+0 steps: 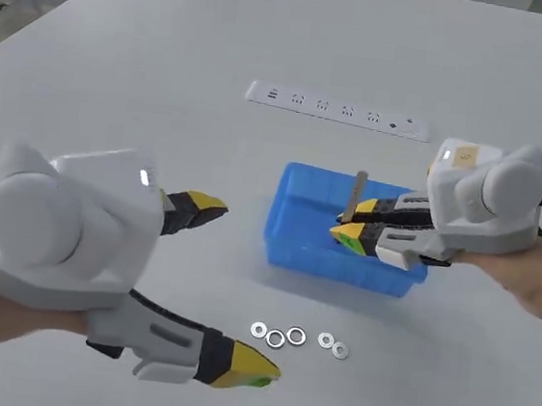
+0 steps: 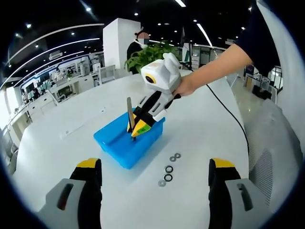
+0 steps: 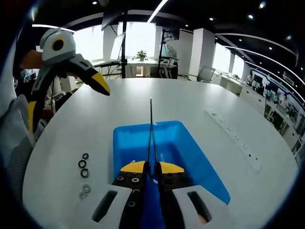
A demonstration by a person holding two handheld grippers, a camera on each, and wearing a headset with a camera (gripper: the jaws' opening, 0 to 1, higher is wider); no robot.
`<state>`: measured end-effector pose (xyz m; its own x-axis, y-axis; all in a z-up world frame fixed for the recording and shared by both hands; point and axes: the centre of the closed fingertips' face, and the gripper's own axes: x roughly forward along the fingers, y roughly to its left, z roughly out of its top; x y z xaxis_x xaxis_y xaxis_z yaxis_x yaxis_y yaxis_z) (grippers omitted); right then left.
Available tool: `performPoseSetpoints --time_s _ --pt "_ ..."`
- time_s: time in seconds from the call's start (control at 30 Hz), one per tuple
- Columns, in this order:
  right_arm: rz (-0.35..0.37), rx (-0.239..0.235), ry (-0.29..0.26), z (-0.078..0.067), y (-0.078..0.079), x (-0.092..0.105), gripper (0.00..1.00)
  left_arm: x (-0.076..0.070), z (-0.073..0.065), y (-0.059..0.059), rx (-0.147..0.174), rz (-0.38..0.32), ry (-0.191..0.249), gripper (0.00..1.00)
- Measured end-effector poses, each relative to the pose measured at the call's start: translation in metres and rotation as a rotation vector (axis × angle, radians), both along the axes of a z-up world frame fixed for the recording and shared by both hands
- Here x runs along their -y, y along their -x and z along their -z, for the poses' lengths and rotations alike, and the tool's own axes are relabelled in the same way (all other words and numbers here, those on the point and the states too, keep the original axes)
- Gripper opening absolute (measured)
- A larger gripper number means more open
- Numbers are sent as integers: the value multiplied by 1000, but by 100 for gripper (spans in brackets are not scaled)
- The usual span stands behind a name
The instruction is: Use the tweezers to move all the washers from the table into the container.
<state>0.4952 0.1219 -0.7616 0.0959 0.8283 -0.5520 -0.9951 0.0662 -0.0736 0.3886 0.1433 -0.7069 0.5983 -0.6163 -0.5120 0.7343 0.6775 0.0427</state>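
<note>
Washers (image 1: 296,337), five small metal rings, are lying in a row on the white table (image 1: 168,76) in the head view, just in front of the blue rectangular plastic container (image 1: 342,267). The left gripper (image 1: 228,286) is gaping wide nearby, holding nothing. The left gripper view is showing the right gripper (image 2: 136,129) tilting down over the container. The right gripper view is showing its jaws pinching thin metal tweezers (image 3: 150,129), whose tips are looking bare.

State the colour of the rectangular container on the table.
Bright blue; the rectangular plastic container shows best in the head view.
</note>
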Motion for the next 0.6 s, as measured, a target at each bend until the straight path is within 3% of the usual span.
performPoseSetpoints --time_s 0.13,0.4,0.6 --pt "-9 11 5 1 1 0 9 1 -3 -5 12 6 -3 97" --pt "-10 8 -4 -2 2 0 9 2 1 -14 -5 14 0 96" --pt "-19 26 0 -7 2 0 9 7 -13 -40 19 10 50 92"
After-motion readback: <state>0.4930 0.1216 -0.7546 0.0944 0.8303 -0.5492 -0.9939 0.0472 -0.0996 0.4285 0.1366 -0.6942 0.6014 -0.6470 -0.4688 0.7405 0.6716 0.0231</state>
